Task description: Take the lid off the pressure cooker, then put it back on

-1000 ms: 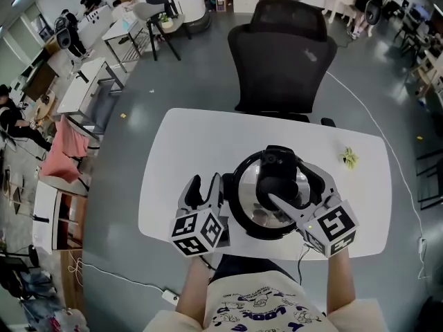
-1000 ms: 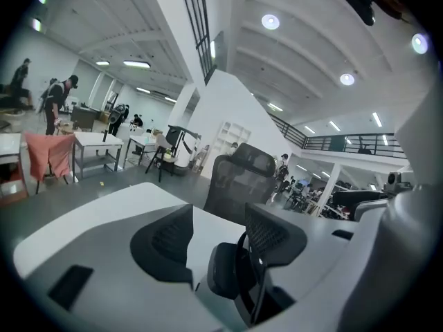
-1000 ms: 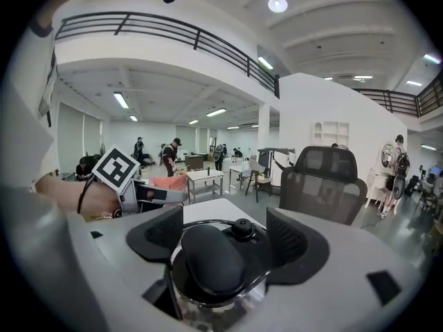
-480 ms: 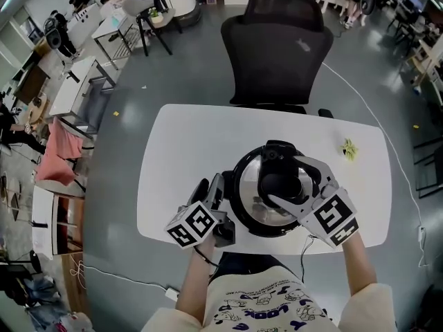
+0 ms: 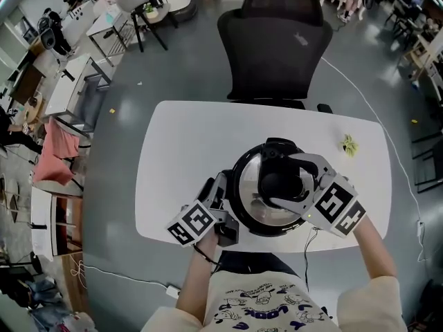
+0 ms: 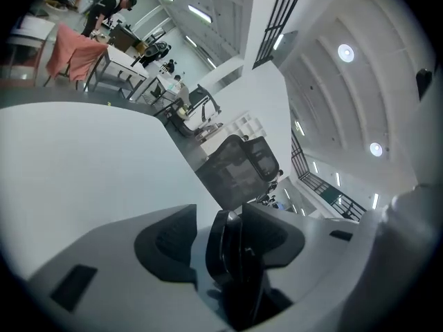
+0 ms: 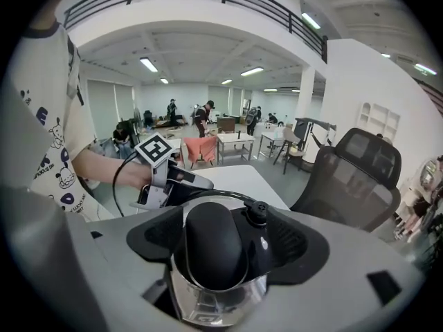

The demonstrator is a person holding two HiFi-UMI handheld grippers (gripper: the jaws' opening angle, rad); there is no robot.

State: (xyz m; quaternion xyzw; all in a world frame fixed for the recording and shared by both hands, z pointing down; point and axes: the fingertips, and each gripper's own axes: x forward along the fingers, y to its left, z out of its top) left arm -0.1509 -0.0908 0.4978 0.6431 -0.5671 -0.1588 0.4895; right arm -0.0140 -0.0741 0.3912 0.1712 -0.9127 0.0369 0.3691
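since a second ago both grippers have settled lower against the pressure cooker (image 5: 239,206), and the left gripper (image 5: 216,189) has rolled over beside it while its jaws have just been closing.

head view: we see the cooker standing on the white table (image 5: 187,144), near its front edge, with the lid (image 5: 259,214) seated on top. the right gripper (image 5: 281,180) reaches in from the right, one jaw either side of the black lid handle (image 5: 278,185). the left gripper sits tight against the cooker's left flank.

left gripper view: a black side handle (image 6: 232,254) of the cooker stands between the jaws, with a pale gap on one side, so we read them as apart and not yet clamping.

right gripper view: the jaws straddle the lid handle, the small valve (image 7: 258,213) just beyond it. they stand wide, and we see no clear squeeze.

we judge that nothing is done yet: the lid is on, so bracing, lifting it off and refitting all remain.
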